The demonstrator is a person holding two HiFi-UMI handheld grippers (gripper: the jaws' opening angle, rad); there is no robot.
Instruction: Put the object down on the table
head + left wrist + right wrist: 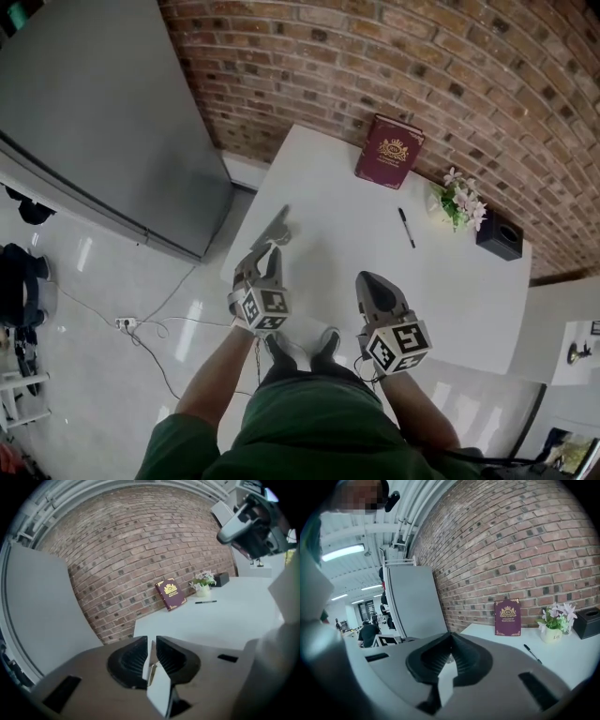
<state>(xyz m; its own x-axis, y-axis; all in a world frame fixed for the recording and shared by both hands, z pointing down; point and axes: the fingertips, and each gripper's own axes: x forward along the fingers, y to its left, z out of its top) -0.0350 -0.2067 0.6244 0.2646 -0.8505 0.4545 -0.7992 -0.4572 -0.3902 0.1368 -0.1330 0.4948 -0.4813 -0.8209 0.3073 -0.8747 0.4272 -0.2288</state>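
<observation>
My left gripper (267,248) (151,643) hangs over the near left corner of the white table (328,248). Its jaws are shut on a thin flat metal object (151,663), seen edge-on as a sliver in the left gripper view. In the head view a narrow grey piece (278,225) pokes out past the tips above the tabletop; I cannot tell whether it touches. My right gripper (368,277) (450,638) is beside it, over the table's near edge, shut with nothing between its pads.
A maroon book (389,150) (169,594) (507,617) leans on the brick wall at the back. A black pen (406,228), a small flower pot (459,202) and a black box (499,234) lie to the right. A large grey panel (94,112) stands on the left, with cables (125,323) on the floor.
</observation>
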